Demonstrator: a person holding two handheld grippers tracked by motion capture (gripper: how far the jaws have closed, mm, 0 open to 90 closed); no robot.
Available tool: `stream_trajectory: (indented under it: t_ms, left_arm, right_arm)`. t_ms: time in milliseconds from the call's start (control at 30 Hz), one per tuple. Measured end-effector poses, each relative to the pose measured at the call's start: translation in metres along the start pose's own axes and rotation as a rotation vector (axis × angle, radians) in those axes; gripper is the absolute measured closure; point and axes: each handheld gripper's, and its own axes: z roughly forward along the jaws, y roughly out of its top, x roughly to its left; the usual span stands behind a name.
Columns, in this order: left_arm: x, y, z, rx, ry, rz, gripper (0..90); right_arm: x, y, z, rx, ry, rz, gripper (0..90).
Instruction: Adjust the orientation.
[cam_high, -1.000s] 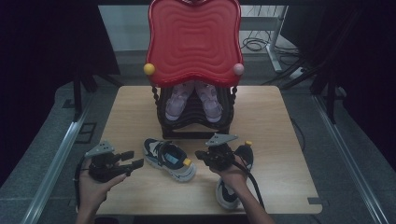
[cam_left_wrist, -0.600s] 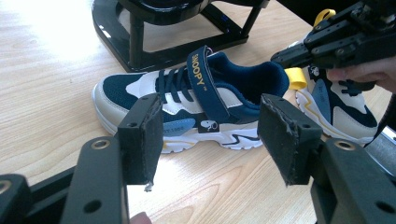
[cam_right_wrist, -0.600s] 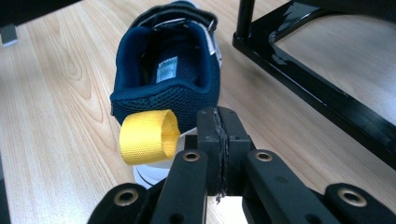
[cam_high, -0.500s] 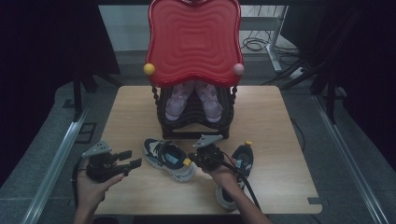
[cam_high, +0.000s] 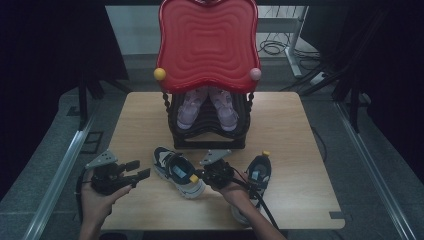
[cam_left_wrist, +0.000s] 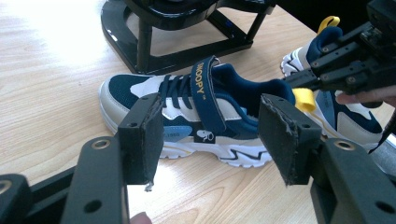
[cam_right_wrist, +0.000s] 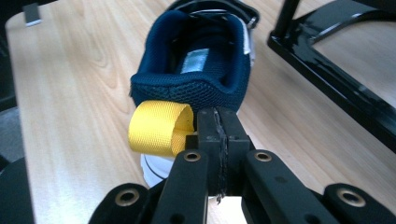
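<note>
Gripping the yellow heel loop (cam_right_wrist: 161, 127) of the navy shoe (cam_high: 178, 171) near the counter's (cam_high: 300, 145) front edge with my right gripper (cam_high: 201, 176) clenched, left gripper (cam_high: 142, 169) released, I'd judge lifting it toward the black rack (cam_high: 210, 141) comes next.

Overall light: the tabletop (cam_high: 300, 150) is lit evenly from above; its surroundings are left dark.
Glare: a washed-out white patch is seen on the wood in the left gripper view.
Focus: near jaws are rendered soft; the sneaker (cam_left_wrist: 196, 116) is shown sharp.
Shadows: faint, short.
</note>
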Motion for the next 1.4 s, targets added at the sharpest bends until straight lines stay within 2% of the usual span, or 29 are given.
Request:
stream_trajectory:
  t_ms: [300,567,833,1067,1400]
  left_arm:
    - [0.001,0.0,0.0,0.002,-0.007,0.003,41.1]
    - [0.002,-0.001,0.0,0.003,-0.007,0.002,41.1]
    - [0.001,-0.001,0.001,0.011,-0.01,0.004,41.0]
    - [0.003,-0.002,0.0,0.006,-0.005,-0.001,40.9]
    - [0.003,-0.001,-0.002,0.002,-0.005,0.001,40.9]
  right_arm:
    - [0.017,0.004,0.005,-0.002,0.05,-0.045,89.5]
    - [0.02,0.004,0.009,-0.01,0.089,-0.039,89.4]
    - [0.022,0.005,0.015,0.003,0.1,-0.044,89.4]
    - [0.032,0.006,0.021,-0.011,0.143,-0.05,89.1]
    - [0.047,0.014,0.032,-0.008,0.17,-0.08,89.2]
